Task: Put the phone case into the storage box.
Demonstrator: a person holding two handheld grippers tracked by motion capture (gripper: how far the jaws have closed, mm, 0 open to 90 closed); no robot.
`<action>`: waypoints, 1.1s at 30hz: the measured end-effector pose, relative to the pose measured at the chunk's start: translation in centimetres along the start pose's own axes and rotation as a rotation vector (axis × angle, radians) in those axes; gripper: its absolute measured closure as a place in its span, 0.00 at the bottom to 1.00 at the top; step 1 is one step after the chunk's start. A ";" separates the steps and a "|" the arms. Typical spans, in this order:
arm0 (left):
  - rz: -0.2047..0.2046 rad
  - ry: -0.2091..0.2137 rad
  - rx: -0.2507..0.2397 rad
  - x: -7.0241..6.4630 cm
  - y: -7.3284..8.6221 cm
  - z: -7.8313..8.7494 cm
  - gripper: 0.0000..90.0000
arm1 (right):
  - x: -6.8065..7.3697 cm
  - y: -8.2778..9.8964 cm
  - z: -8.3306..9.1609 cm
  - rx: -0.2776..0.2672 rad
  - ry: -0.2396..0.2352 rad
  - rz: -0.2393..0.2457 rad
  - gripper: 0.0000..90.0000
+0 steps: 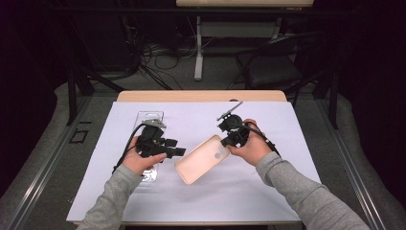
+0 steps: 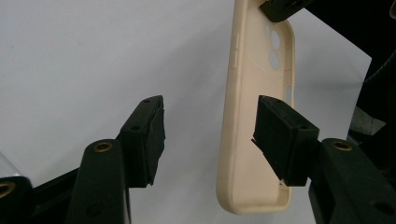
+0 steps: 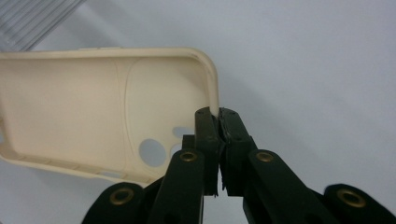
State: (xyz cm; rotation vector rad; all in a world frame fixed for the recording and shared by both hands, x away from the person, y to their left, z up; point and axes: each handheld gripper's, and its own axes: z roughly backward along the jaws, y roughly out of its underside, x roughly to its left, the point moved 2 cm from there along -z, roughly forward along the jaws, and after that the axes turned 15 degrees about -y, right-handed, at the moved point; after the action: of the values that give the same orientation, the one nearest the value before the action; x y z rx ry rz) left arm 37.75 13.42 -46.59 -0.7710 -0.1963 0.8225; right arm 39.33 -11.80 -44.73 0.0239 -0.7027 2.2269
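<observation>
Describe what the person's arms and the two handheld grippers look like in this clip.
Both forearms wear grey long sleeves. The left gripper and right gripper are black, each with two angular jaws ending in blocky dark pads. Brass-coloured screw rings mark the jaw joints. A black cable trails from the left gripper's body, and a grey plate sits on top of it.

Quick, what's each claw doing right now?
Left claw: open, straddling the phone case edge.
Right claw: shut on the phone case rim.

no readable text, labels, brands, numbers
</observation>
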 end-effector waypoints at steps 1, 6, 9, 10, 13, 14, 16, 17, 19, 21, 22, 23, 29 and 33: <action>-0.001 0.006 -0.003 -0.2 0.0 -0.1 0.50 | 0.2 0.0 -0.1 -0.007 0.001 0.003 0.97; -0.022 0.012 0.003 -0.5 0.1 -0.4 0.52 | 0.6 0.0 -0.2 0.004 0.002 0.018 0.97; -0.032 0.030 0.011 -0.7 0.1 -0.6 0.53 | 0.7 0.0 -0.3 0.002 0.000 0.020 0.97; -0.028 0.042 0.012 -0.7 0.1 -0.7 0.54 | 0.8 0.0 -0.3 0.001 0.000 0.022 0.97; -0.022 0.055 0.022 -0.8 0.1 -0.9 0.59 | 0.8 0.0 -0.3 0.001 0.001 0.027 0.97; -0.018 0.061 0.031 -0.9 0.2 -0.9 0.59 | 0.9 0.0 -0.3 -0.007 0.001 0.028 0.97; -0.015 0.071 0.057 -1.0 0.2 -1.1 0.63 | 1.0 0.1 -0.3 -0.001 0.002 0.034 0.97; -0.018 0.072 0.064 -1.0 0.3 -1.2 0.64 | 1.1 0.1 -0.3 0.001 0.002 0.035 0.97; -0.016 0.073 0.071 -1.0 0.3 -1.3 0.65 | 1.1 0.1 -0.3 0.001 0.004 0.039 0.97; -0.004 0.097 0.083 -0.9 0.4 -1.4 0.67 | 1.3 0.2 -0.3 0.008 0.006 0.046 0.97; -0.003 0.102 0.089 -0.9 0.4 -1.5 0.67 | 1.3 0.2 -0.4 0.007 0.006 0.050 0.97; -0.002 0.102 0.093 -0.9 0.4 -1.6 0.68 | 1.4 0.2 -0.4 0.006 0.006 0.048 0.97; -0.011 0.125 0.121 -1.2 0.5 -1.9 0.74 | 1.8 0.3 -0.7 0.012 0.001 0.071 0.97; -0.012 0.135 0.131 -1.3 0.6 -1.9 0.78 | 2.0 0.3 -0.8 0.012 0.000 0.076 0.97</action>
State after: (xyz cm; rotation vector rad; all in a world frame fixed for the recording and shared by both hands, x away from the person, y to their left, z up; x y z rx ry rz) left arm 37.40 11.71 -48.23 -0.6986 -0.0268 0.7609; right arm 37.91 -10.18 -45.09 0.0028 -0.7010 2.3037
